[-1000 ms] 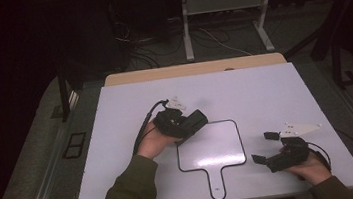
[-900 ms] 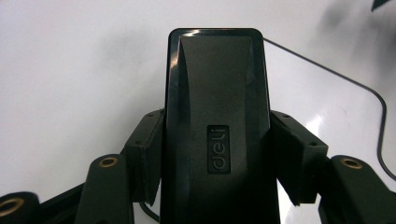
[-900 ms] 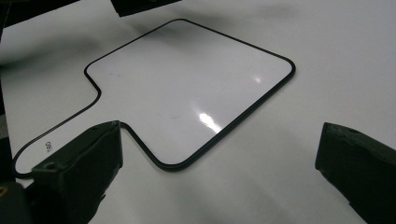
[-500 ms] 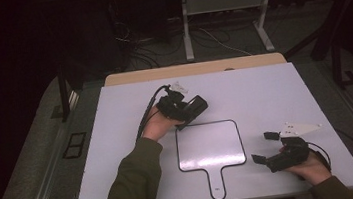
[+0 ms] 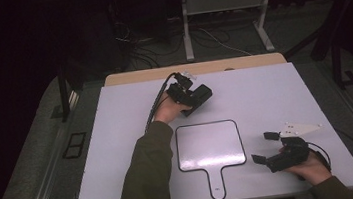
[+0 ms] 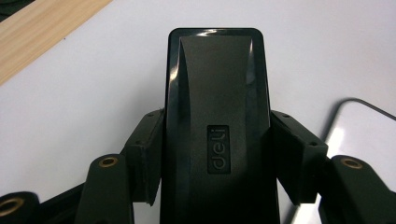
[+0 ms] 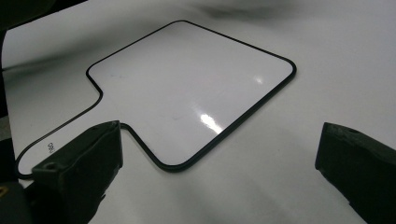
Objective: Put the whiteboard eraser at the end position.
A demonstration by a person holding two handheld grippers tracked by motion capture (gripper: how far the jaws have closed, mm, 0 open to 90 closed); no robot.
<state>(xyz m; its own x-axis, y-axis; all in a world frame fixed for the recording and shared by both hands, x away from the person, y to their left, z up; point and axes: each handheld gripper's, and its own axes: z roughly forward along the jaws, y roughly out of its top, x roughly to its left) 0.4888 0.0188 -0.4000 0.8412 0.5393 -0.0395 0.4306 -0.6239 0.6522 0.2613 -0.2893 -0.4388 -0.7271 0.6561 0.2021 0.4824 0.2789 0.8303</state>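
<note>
The left gripper is clamped on a black eraser, both pads pressed flat against its long sides. In the left gripper view the eraser's near end is cut off by the bottom edge, and the raised logo on its back can be read; in the high view it is just a dark block sticking out of the left gripper, its shape hard to make out against the black jaws and the hand. Whether the eraser touches the table or is held just above it cannot be told. It sits over the far part of the white table, just beyond the top left corner of the paddle-shaped whiteboard.

The right gripper rests near the table's front right, jaws wide apart with nothing between them, pointing toward the whiteboard's right edge. The right gripper view looks across the glossy whiteboard, showing a glare spot and tiny print on its handle that is too small to read; the left jaw covers part of the handle's outline.

A strip of wood shows at the table's far edge, and cables lie on the dim floor behind.
</note>
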